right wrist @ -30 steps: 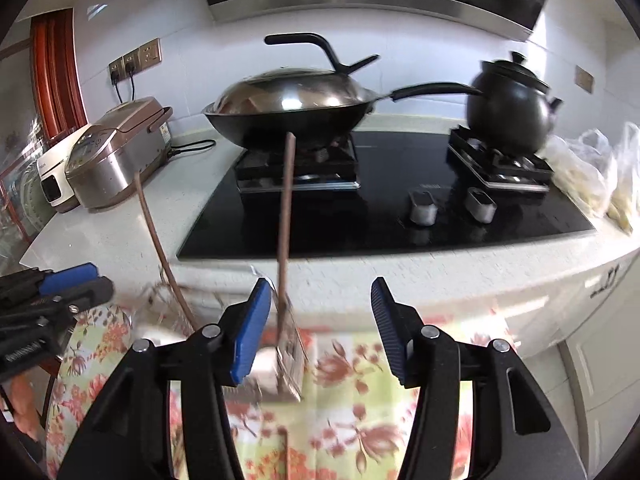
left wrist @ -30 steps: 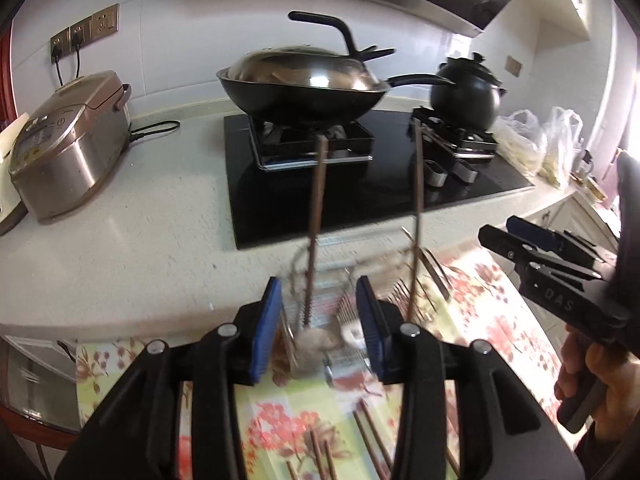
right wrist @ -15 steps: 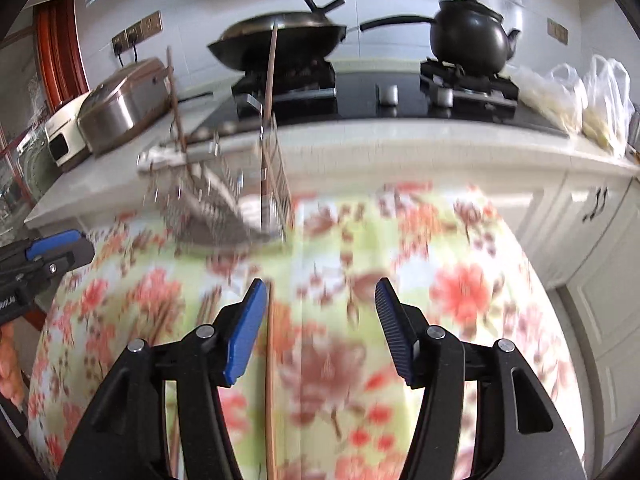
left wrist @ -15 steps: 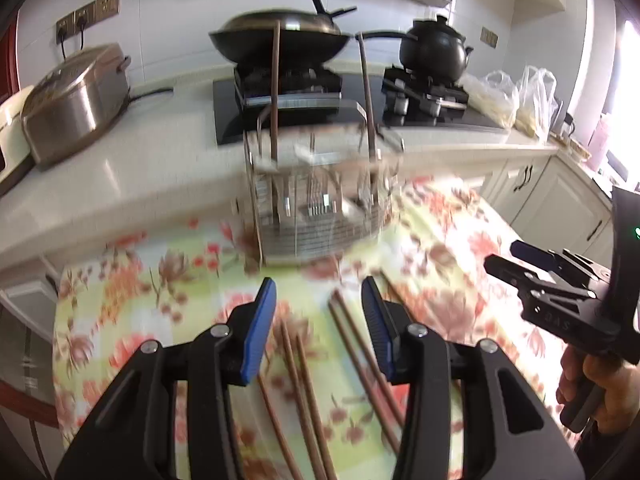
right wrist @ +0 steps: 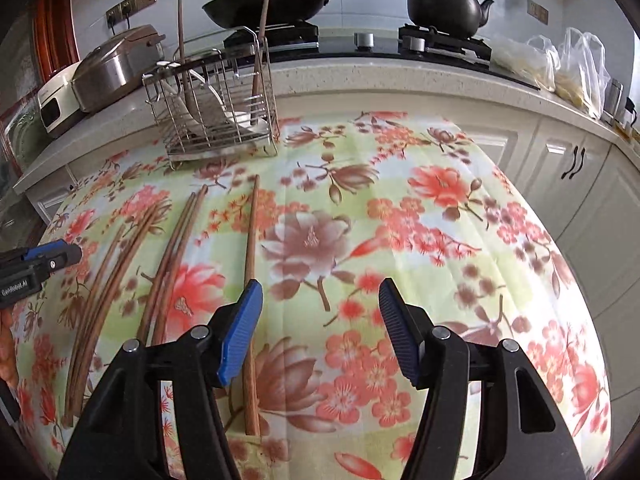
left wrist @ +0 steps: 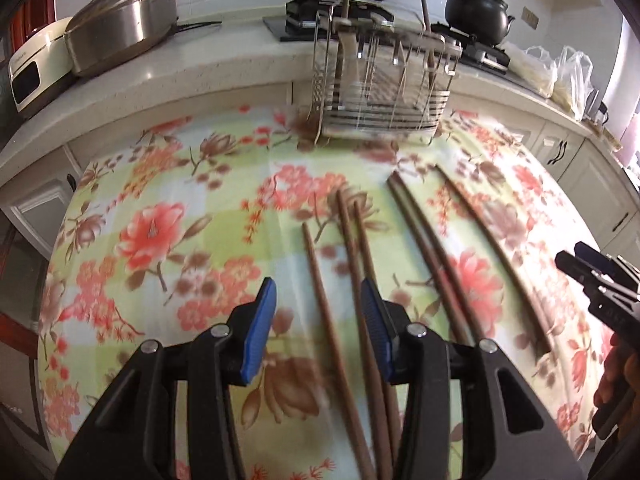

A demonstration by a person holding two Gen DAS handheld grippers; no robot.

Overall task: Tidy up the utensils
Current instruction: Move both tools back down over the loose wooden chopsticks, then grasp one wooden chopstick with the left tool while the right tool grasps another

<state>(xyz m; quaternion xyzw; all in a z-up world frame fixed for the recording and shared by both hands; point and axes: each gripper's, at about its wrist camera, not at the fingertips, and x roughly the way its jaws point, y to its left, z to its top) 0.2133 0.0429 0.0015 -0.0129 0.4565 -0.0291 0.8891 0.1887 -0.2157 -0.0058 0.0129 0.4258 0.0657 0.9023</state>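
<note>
Several brown chopsticks (left wrist: 432, 236) lie loose on the floral tablecloth (left wrist: 168, 216); they also show in the right wrist view (right wrist: 176, 256). A wire utensil rack (left wrist: 380, 80) stands at the table's far edge with two chopsticks upright in it, and shows in the right wrist view (right wrist: 216, 112) with a white spoon inside. My left gripper (left wrist: 318, 318) is open and empty above the near chopsticks. My right gripper (right wrist: 320, 328) is open and empty, with a single chopstick (right wrist: 251, 272) beside its left finger.
Behind the table runs a counter with a rice cooker (left wrist: 120, 20), a hob with a wok (right wrist: 268, 0) and a black kettle (right wrist: 444, 0), and plastic bags (right wrist: 560, 64). White cabinets (right wrist: 580, 168) stand at the right.
Both grippers have pulled back from the rack and tilted down toward the table. The rack now stands farther off and the loose chopsticks lie under the grippers.
</note>
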